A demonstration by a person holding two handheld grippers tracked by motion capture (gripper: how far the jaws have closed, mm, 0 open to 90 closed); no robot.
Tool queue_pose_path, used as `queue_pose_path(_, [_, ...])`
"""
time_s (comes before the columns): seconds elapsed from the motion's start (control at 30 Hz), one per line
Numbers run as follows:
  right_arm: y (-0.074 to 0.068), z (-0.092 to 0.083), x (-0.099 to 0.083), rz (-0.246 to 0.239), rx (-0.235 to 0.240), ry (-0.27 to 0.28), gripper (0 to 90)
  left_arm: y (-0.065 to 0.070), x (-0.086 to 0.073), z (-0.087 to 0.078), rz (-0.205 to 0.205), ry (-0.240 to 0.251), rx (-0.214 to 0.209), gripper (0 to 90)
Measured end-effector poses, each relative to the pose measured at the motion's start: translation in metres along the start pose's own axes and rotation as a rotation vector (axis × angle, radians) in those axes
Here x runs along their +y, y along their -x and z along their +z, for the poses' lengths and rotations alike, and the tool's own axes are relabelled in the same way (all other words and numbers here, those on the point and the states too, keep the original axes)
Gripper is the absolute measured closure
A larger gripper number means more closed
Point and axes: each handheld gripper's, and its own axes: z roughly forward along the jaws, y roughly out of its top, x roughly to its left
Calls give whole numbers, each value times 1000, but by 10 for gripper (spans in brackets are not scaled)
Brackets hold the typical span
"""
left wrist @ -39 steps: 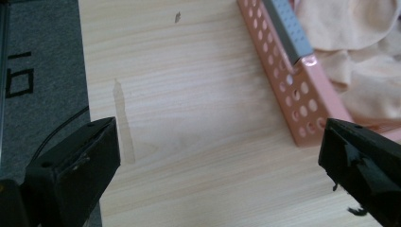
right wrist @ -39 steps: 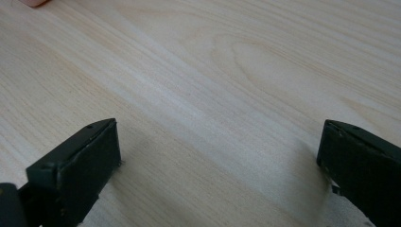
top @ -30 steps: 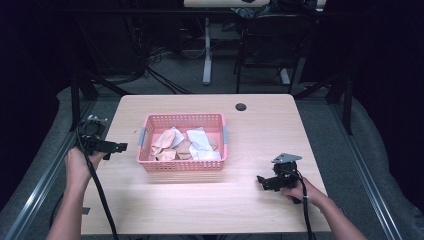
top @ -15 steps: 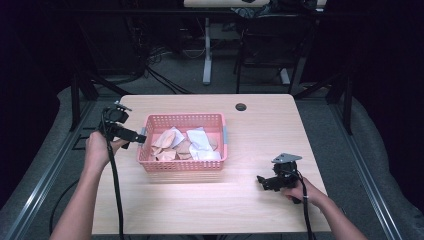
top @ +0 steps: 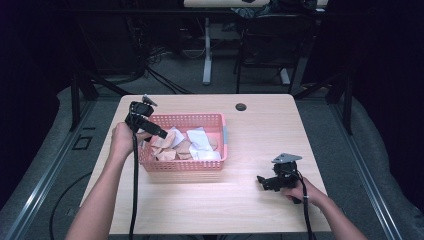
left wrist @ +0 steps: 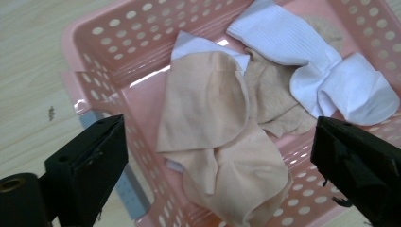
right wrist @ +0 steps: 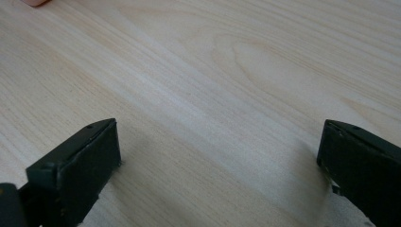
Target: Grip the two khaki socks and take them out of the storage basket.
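Note:
A pink perforated basket (top: 182, 163) stands on the wooden table and holds beige socks (left wrist: 222, 142) and white socks (left wrist: 312, 71) in a loose pile. My left gripper (top: 155, 131) hovers over the basket's left end, open, its jaws spread wide on either side of the beige socks (top: 165, 142) below and holding nothing. My right gripper (top: 265, 181) rests low over bare wood at the front right, well apart from the basket, open and empty; in its own view the right gripper (right wrist: 222, 165) has plain table between its jaws.
A small black round cap (top: 241, 106) sits near the table's far edge. Desk legs and cables lie on the dark floor behind. Bare tabletop (top: 260, 135) stretches right of the basket and along the front edge.
My left gripper has travelled from off the table's left side rightward to above the basket's left end. The right gripper has stayed where it was.

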Motion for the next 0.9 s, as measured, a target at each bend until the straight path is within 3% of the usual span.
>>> queue_pose_path(0.27, [1,0,0,-7,-2,-2,0,5,10,23,5,-47,-1,152])
queue_pose_path(0.47, [0,0,0,-6,-3,0,0,3,13,39,-21,-108,-14,233])
queue_pose_path(0.77, [0,0,0,-6,-2,0,0,5,15,63,-19,-172,45,349])
queue_pose_path(0.9, [0,0,0,-6,-4,2,0,2,13,70,-40,-193,55,400])
